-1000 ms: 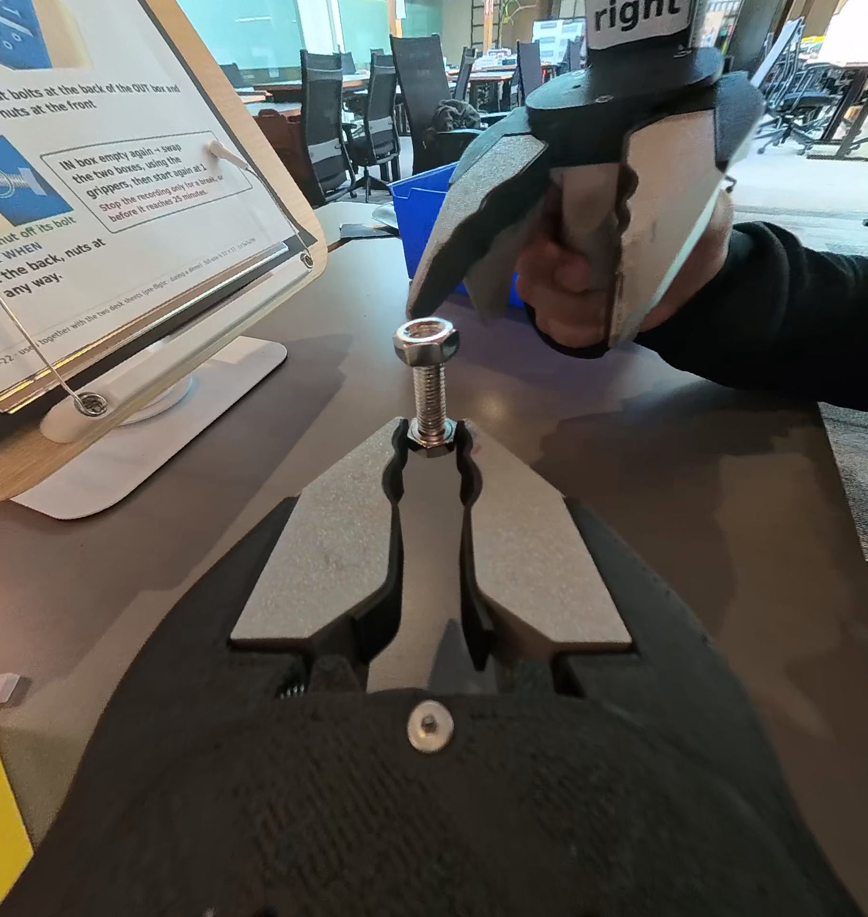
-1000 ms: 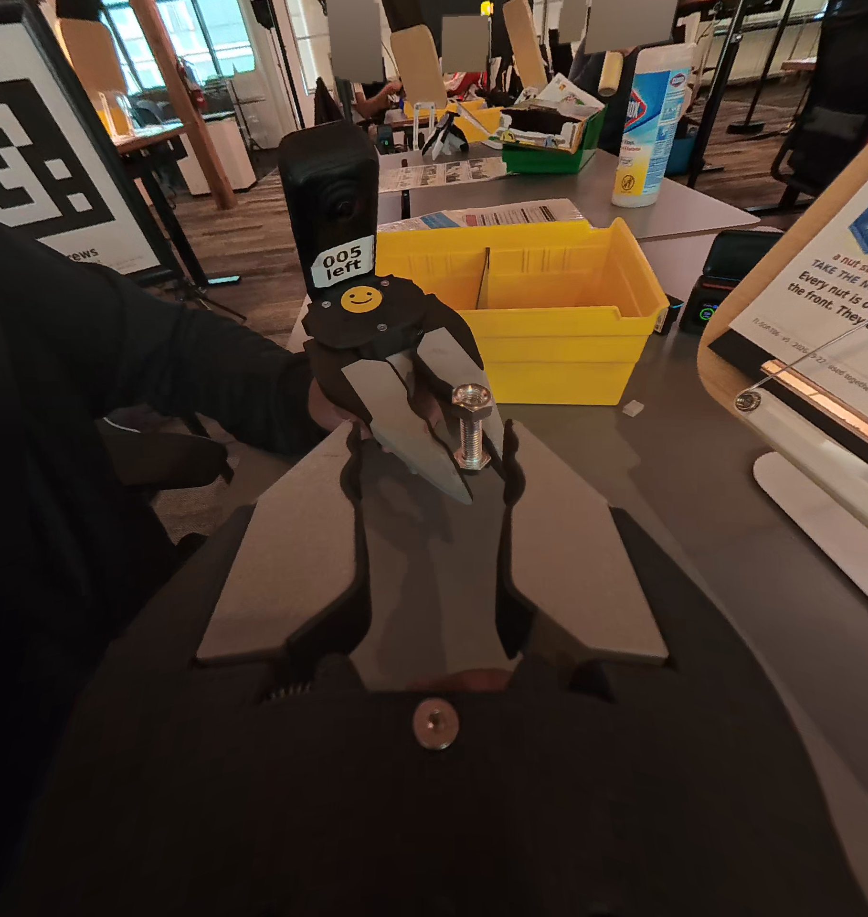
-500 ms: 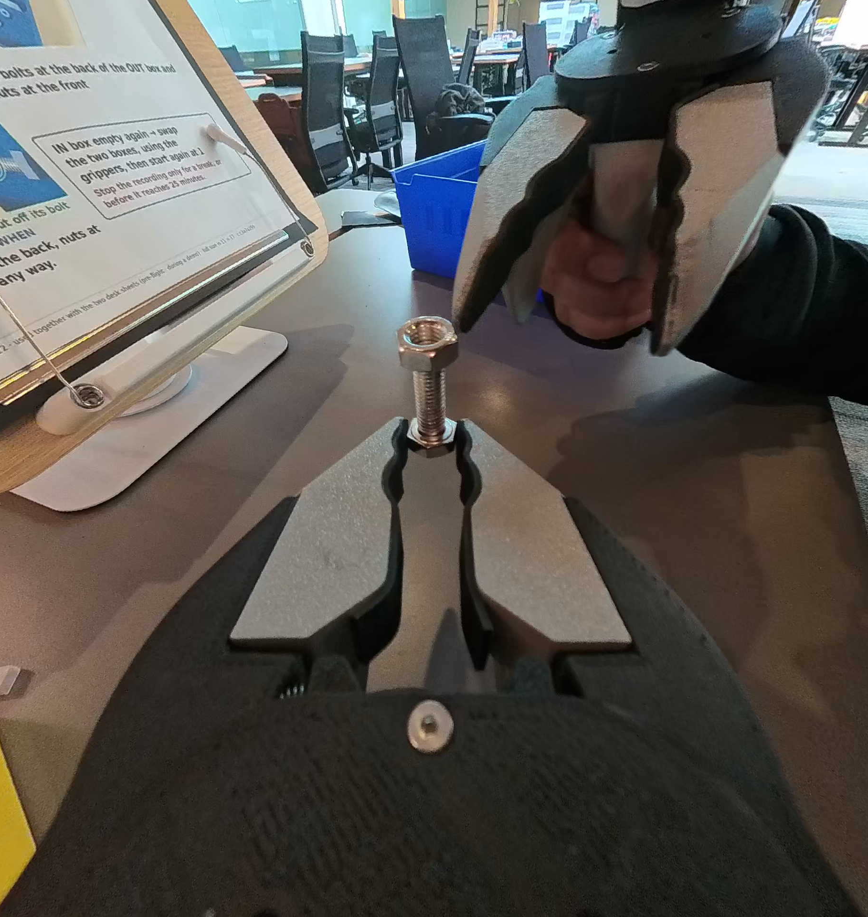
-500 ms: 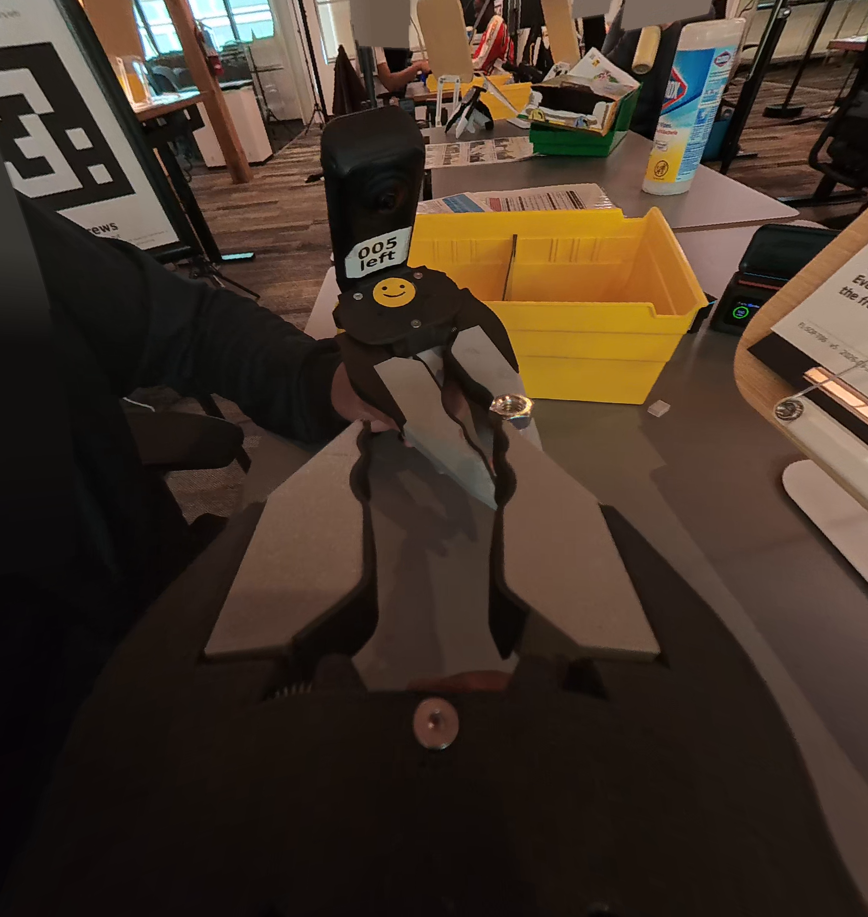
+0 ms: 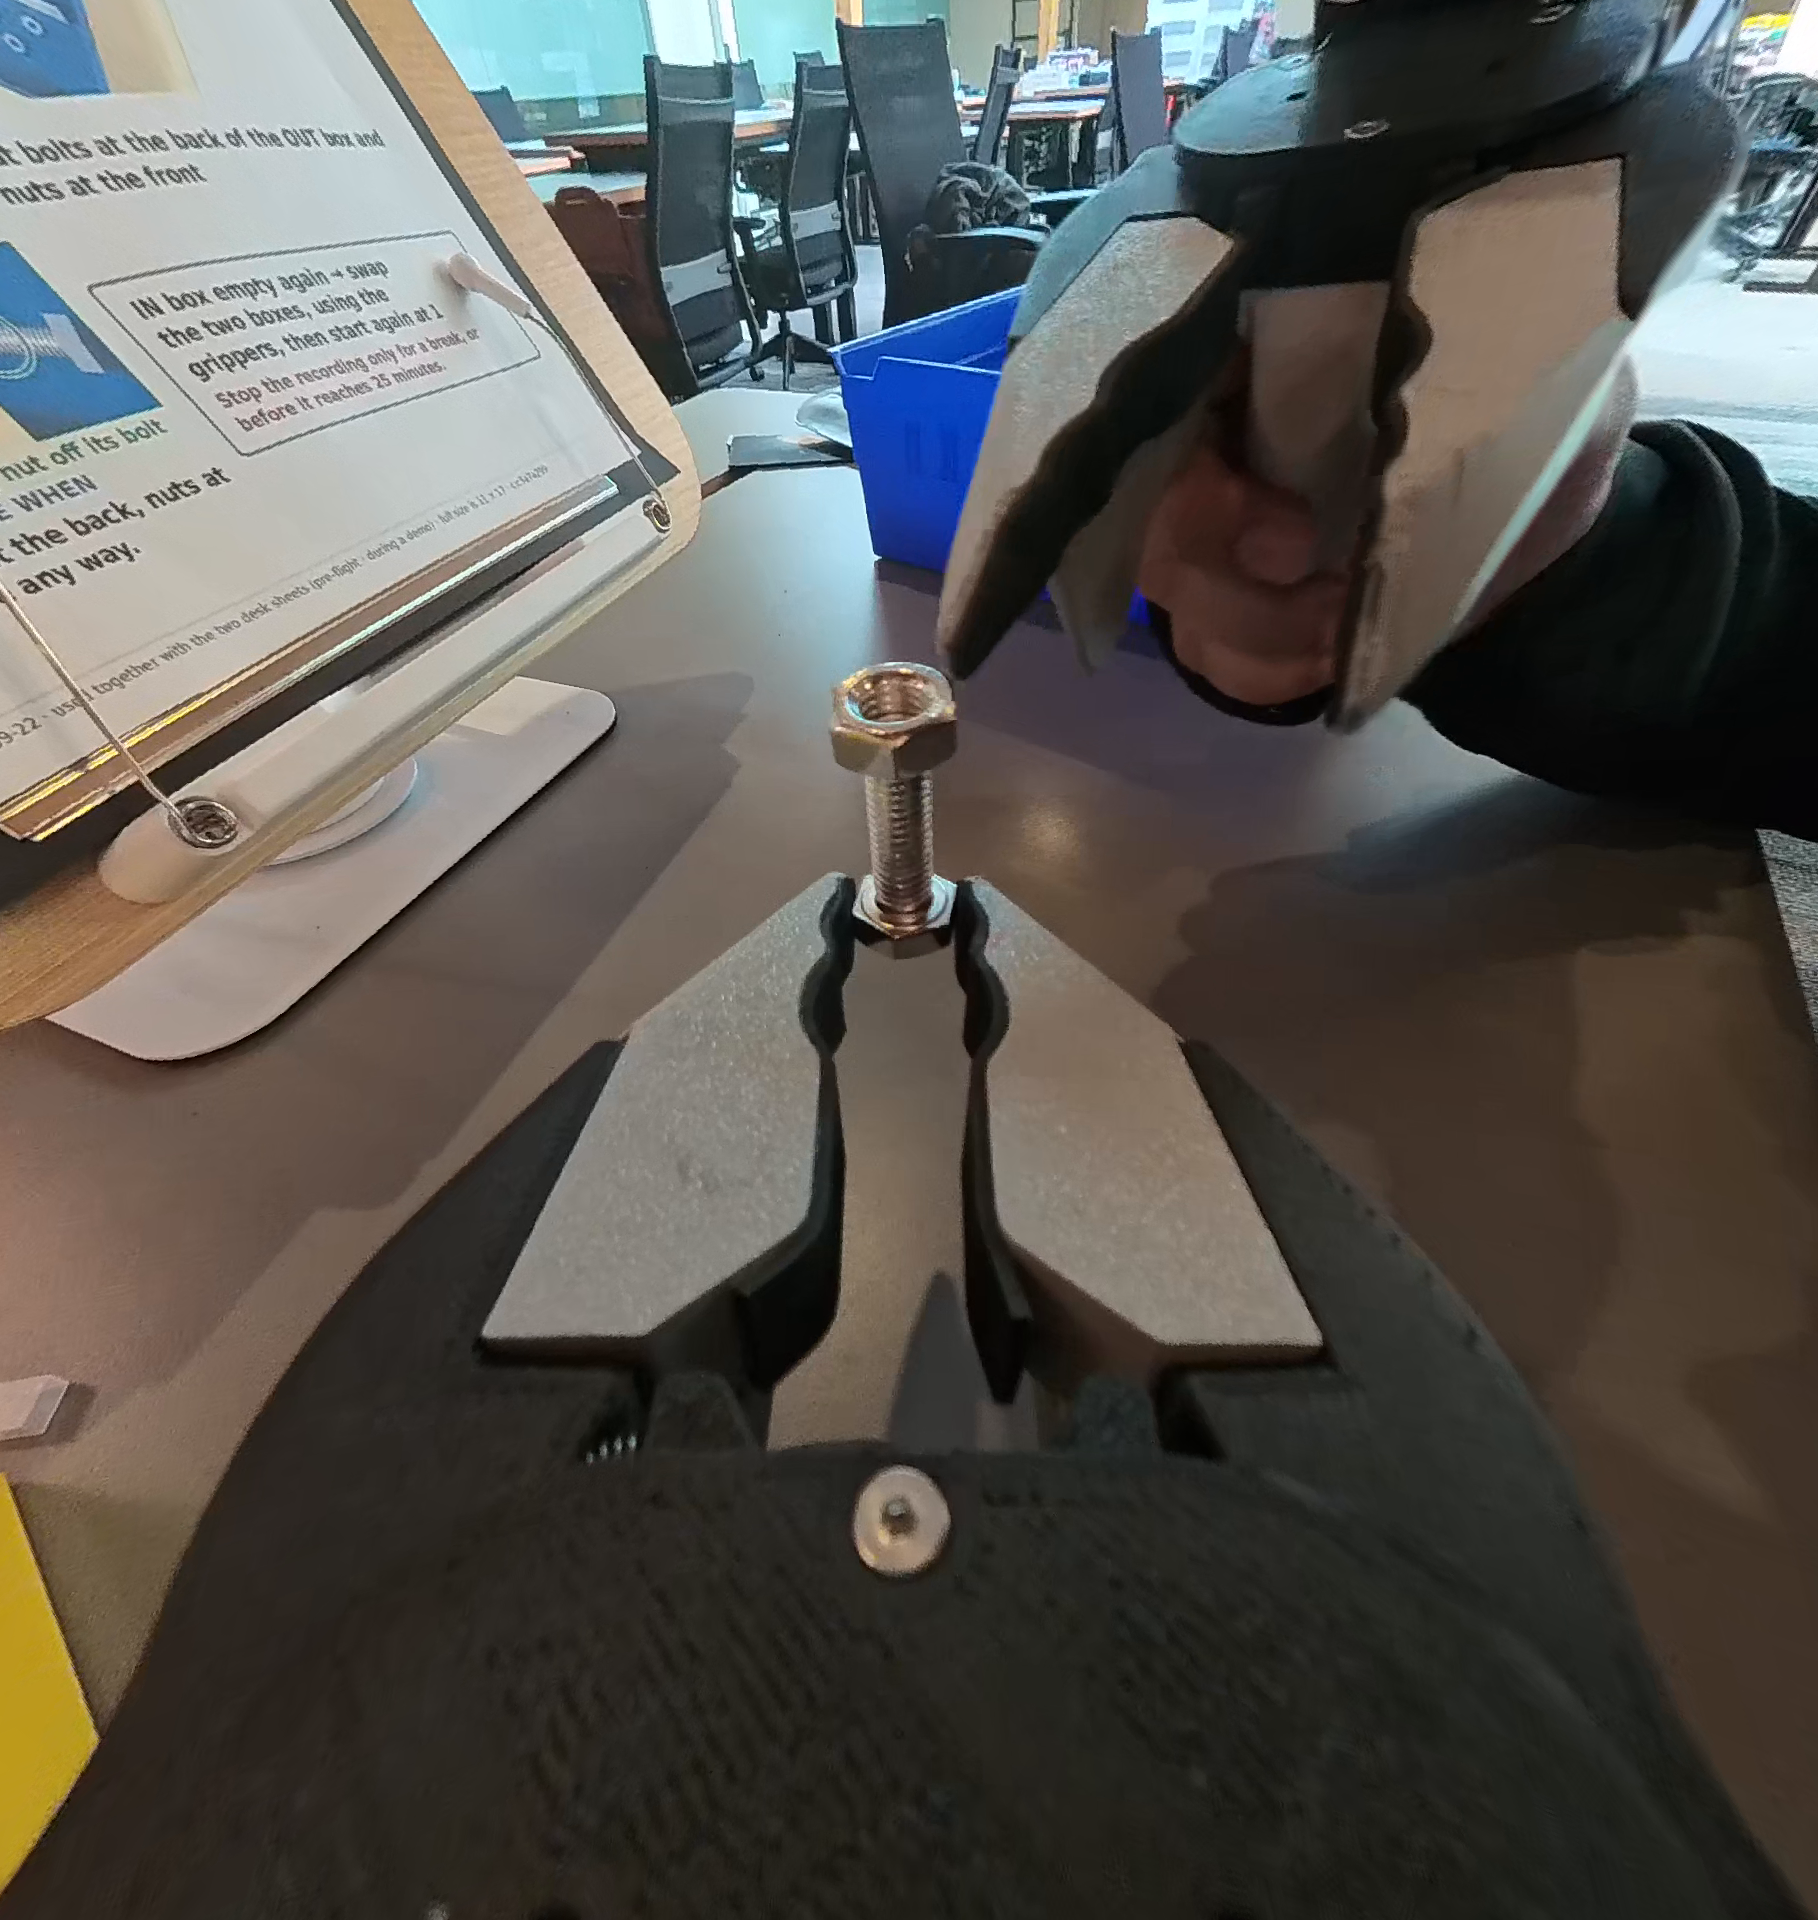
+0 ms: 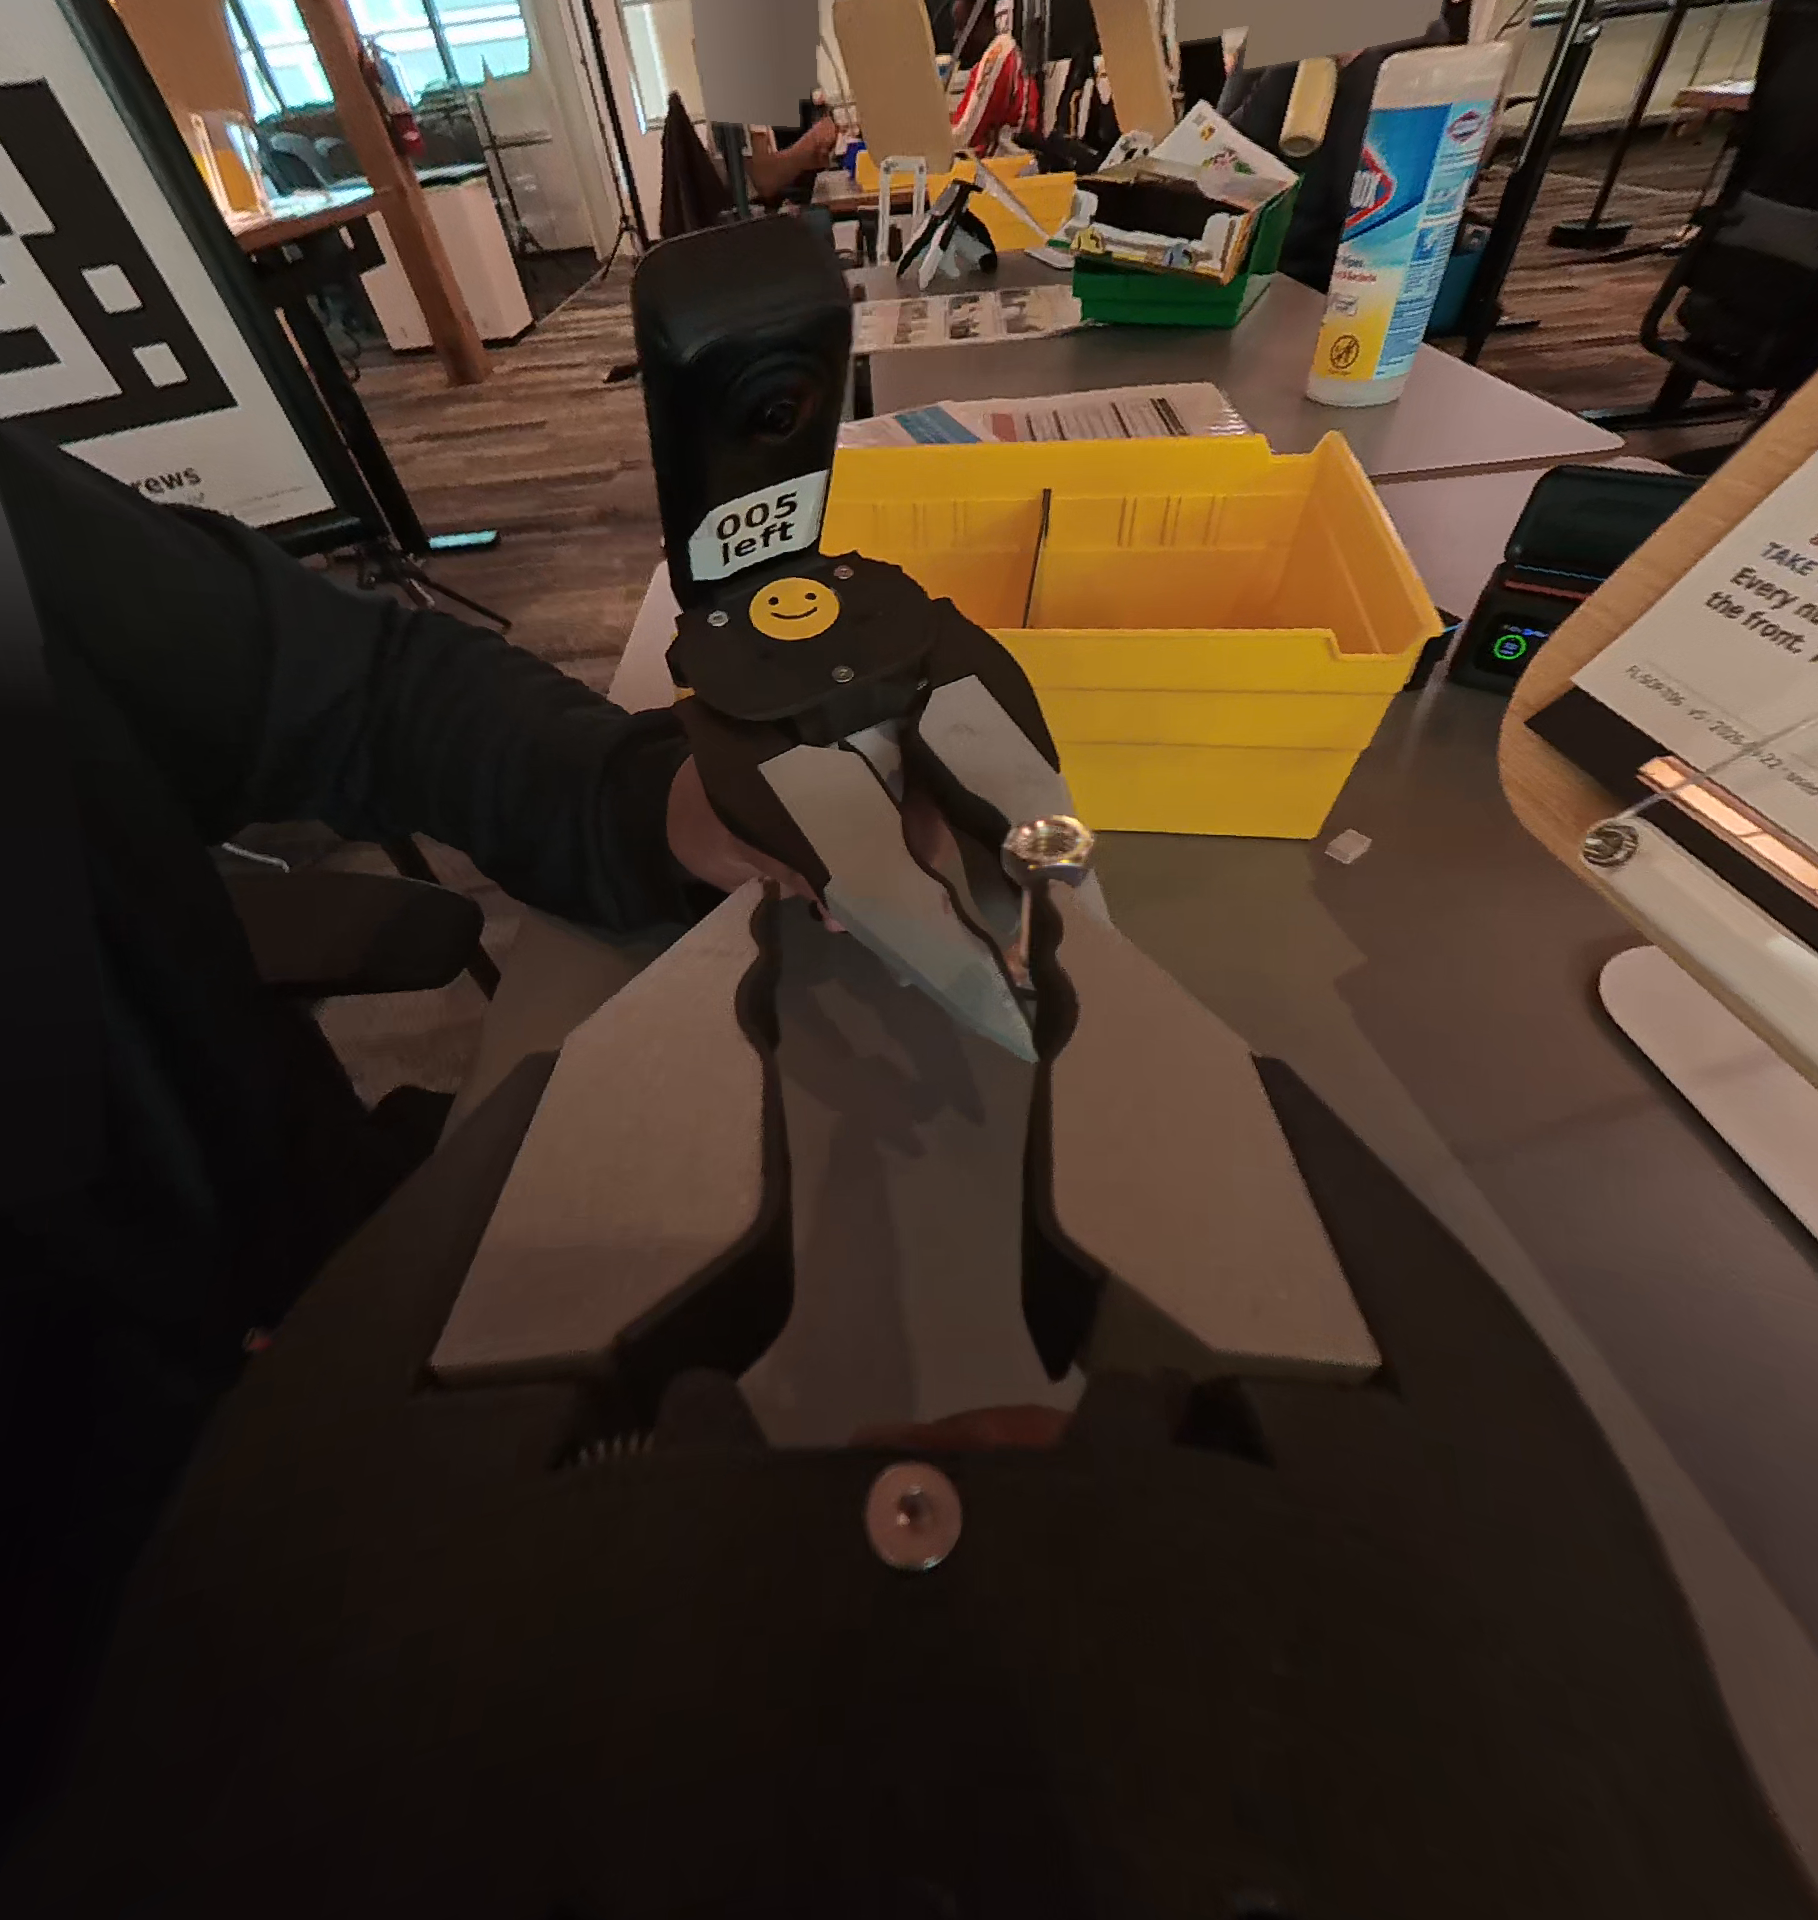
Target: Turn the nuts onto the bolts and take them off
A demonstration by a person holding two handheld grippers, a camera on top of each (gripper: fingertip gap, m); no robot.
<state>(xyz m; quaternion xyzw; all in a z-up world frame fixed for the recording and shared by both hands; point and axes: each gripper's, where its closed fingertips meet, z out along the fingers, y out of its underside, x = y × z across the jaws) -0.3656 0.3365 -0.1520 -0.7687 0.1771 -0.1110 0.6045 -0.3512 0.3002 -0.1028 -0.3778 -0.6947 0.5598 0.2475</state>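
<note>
Between tips of left gripper (image 5: 903,920), bolt (image 5: 897,844) stands upright, head pinched tight. Nut (image 5: 892,715) sits at top of thread. Right gripper (image 5: 1154,665) hangs just right of nut, jaws spread wide, holding nothing, not touching. Grey table (image 5: 1404,1039) underneath.

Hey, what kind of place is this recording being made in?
Most likely an open-plan office used as a lab: rows of office chairs at long desks, a stand-mounted instruction sheet, and a yellow parts bin on the grey worktable.
</note>
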